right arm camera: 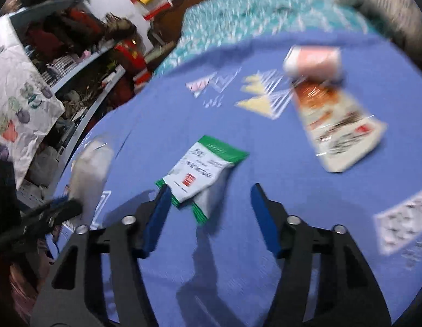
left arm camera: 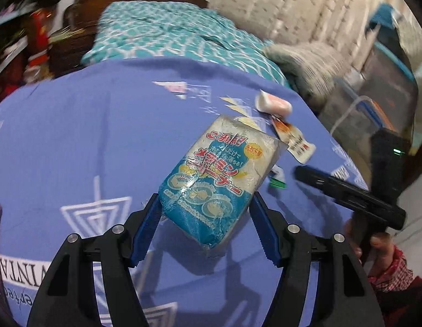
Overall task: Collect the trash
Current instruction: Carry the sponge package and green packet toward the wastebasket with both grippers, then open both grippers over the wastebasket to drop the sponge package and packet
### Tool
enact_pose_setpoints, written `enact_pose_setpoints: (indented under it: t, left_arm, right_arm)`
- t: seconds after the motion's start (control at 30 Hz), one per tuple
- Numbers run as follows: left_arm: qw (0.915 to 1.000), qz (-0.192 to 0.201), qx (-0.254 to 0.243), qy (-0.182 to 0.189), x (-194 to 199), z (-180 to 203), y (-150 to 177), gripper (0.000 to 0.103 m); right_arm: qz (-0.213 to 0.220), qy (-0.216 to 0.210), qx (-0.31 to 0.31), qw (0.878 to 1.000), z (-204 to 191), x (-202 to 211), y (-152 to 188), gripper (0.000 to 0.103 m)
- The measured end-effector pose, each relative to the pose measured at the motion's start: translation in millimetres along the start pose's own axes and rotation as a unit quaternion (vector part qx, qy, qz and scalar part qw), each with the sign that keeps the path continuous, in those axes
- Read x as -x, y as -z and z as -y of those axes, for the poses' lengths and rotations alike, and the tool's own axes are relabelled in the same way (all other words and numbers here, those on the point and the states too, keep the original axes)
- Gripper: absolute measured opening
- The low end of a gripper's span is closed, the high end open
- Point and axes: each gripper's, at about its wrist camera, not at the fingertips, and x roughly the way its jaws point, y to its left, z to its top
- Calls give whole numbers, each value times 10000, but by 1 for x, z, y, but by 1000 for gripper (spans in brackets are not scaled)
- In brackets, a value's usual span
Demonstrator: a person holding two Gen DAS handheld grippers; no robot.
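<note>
We see a matt blue cloth sheet (left arm camera: 74, 141) under everything, and a wrapped sponge (left arm camera: 211, 179) in glossy, crinkled clear plastic film. The green-edged sachet (right arm camera: 202, 174) and the wrapper (right arm camera: 339, 125) look like smooth, shiny foil or plastic. The gripper fingers (right arm camera: 156, 218) are matt blue plastic on black arms with bright metal pins, and the headboard (left arm camera: 82, 8) is dark carved wood.

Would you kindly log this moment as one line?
left tool: shut on sponge pack | right tool: open over green wrapper | surface: blue sheet
</note>
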Motion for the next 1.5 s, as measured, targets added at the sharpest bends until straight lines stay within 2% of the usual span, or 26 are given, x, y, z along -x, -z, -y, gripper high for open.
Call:
enact_pose_setpoints:
  t: [0.03,0.07,0.1,0.13,0.2,0.37,0.47,0.57,0.67,0.77,0.8,0.87,0.9,0.97,1.1,1.2,1.3,1.33,1.37,1.47,1.5]
  left_arm:
    - [10000,32,82,37,1,-7,1,63]
    - [9999,48,141,78,1,-12,2,63]
    - [9997,50,195,129,1,-16,4,63]
    - [9996,42,223,166,-1,-19,5,63]
    - [9995,24,239,219,-3,-20,5,63]
    - [9989,-4,52,455,-10,-3,-1,62]
    - [9973,-115,-243,682,-22,30,-7,63]
    - [9925,-318,-613,1009,-40,79,-13,62]
    - [9808,-665,-1113,1457,-71,152,-20,63]
    - [9678,-904,-1618,1701,-100,219,-26,63]
    - [9599,-1030,-1845,1844,-114,254,-29,63]
    - [9495,-1202,-2050,2051,-132,297,-31,62]
    - [9410,-1329,-2208,2193,-147,330,-33,62]
    - [9303,-1470,-2414,2340,-167,377,-34,62]
    - [9181,-1655,-2698,2384,-203,445,-32,62]
    - [9122,-1794,-2873,2305,-227,480,-30,63]
    - [9110,-1872,-2969,2165,-245,498,-27,63]
    - [9117,-1888,-2975,2115,-252,504,-27,64]
    - [9128,-1884,-2973,2071,-256,507,-27,65]
    - [9147,-1882,-3012,1929,-266,516,-29,81]
    - [9148,-1905,-3022,1884,-269,519,-30,85]
  right_arm:
    - [-117,-4,-118,9999,3,-11,-4,53]
    - [-225,69,-225,9995,6,-22,-9,43]
    - [-232,133,-285,9992,9,-30,-14,20]
    - [-229,208,-262,9992,11,-35,-18,14]
    - [-334,106,-352,9988,15,-38,-20,9]
    - [131,393,-465,9981,48,6,-12,8]
    - [446,548,-710,9950,83,50,-1,8]
    - [797,778,-957,9892,125,103,16,8]
    - [1179,1228,-1141,9788,177,150,24,8]
    - [1462,1686,-1423,9643,241,195,30,8]
    - [1561,1850,-1511,9584,262,210,30,8]
    - [1730,2177,-1690,9456,300,237,33,8]
    - [1801,2286,-1801,9396,322,251,33,8]
    - [1885,2465,-1993,9295,355,272,29,8]
    - [1905,2780,-2204,9154,411,292,20,8]
    - [1921,2881,-2222,9114,429,289,5,8]
    - [1932,2938,-2182,9104,440,288,-4,8]
    - [1922,2931,-2175,9109,433,285,-7,8]
    - [1899,2897,-2161,9129,438,282,-12,11]
    - [1888,2745,-2274,9150,431,280,-5,12]
    - [1942,2620,-2377,9150,428,281,-2,16]
